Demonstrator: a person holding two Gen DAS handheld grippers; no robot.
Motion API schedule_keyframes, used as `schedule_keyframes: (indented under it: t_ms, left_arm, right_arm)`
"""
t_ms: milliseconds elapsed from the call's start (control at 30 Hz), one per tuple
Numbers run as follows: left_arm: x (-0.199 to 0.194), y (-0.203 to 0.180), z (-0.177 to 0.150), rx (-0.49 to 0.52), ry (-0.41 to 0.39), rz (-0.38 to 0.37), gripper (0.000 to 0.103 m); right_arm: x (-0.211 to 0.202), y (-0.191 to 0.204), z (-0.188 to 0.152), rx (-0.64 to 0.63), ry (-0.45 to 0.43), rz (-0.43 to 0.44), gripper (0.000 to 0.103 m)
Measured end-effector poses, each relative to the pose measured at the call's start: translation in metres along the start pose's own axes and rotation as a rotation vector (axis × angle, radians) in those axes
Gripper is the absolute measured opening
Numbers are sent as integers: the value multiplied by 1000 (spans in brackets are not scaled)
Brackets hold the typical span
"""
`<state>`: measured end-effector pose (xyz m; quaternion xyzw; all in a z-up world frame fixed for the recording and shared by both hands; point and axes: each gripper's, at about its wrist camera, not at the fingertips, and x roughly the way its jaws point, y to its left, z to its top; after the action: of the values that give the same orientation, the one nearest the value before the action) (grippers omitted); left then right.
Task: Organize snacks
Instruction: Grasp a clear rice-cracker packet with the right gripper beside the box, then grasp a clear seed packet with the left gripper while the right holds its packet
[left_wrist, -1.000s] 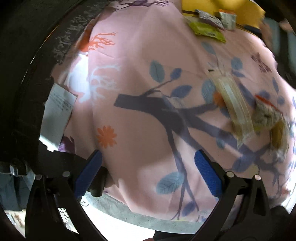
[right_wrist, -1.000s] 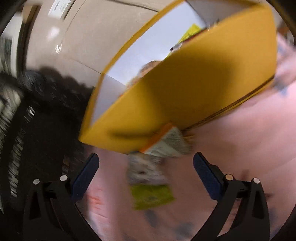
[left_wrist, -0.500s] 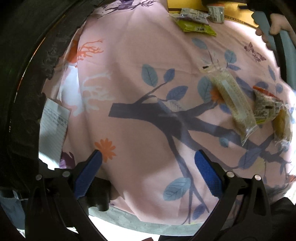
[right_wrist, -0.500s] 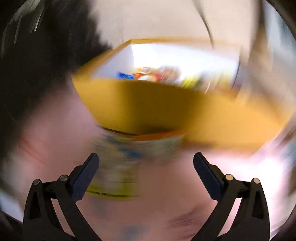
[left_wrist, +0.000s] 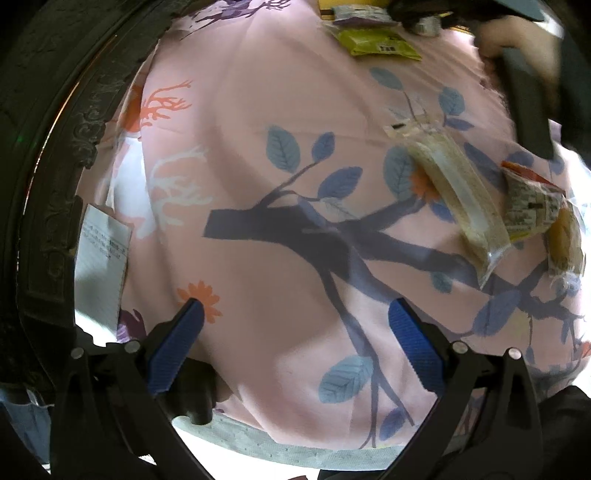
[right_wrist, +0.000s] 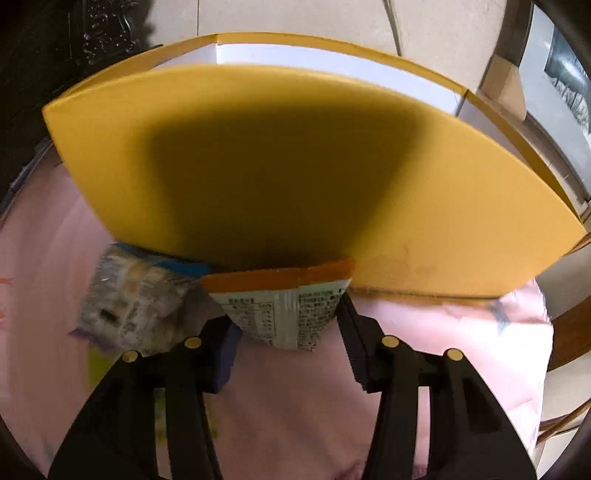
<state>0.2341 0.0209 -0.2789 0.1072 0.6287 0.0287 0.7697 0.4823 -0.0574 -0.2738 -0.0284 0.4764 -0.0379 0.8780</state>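
Closing right claw around orange-topped snack packet, print unreadable; left claw wide, empty.

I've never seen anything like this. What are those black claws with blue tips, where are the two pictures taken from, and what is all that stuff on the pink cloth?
No robot here: a person holds a two-fingered gripper in each hand, and each carries a wide-angle camera looking along its fingers. One picture comes from the left gripper, which hangs open and empty over the pink flowered tablecloth. On the cloth lie snacks: a long clear packet, a small printed packet and a green packet. The other picture comes from the right gripper, whose jaws are closing on an orange-edged snack packet in front of a yellow box; another packet lies beside it.
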Motion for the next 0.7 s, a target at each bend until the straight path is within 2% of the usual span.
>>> schedule_keyframes:
  t_ms: [67,200,333,433,500,600,667,700]
  left_arm:
    - [-5,1,5,-15,-14,8,101]
    - [-18,3,17,-42,-60,21,101]
    - [-32,-7,21,-12,-110,19,101]
    - [-45,-28,17,64,-162,12,101]
    - [-51,-41,13,91,-179,5,101]
    - [-55,-56,11,124,-182,-37,101]
    - [-57,-61,11,130,-189,-111,101]
    - [-57,-58,12,97,-194,-149,101]
  right_arm:
    - [-18,-4,-4,-28,14,42,50]
    - [-69,-38,-15,38,35,153,51]
    - [-125,-75,-23,38,-20,164,51]
    - [-155,-112,-42,85,-46,165,51]
    - [-174,-144,-67,123,-62,140,52]
    - [-179,-185,-99,189,-55,147,52]
    - [-188,-202,-118,240,-49,173,52]
    - [-195,-210,-127,257,-59,195,52]
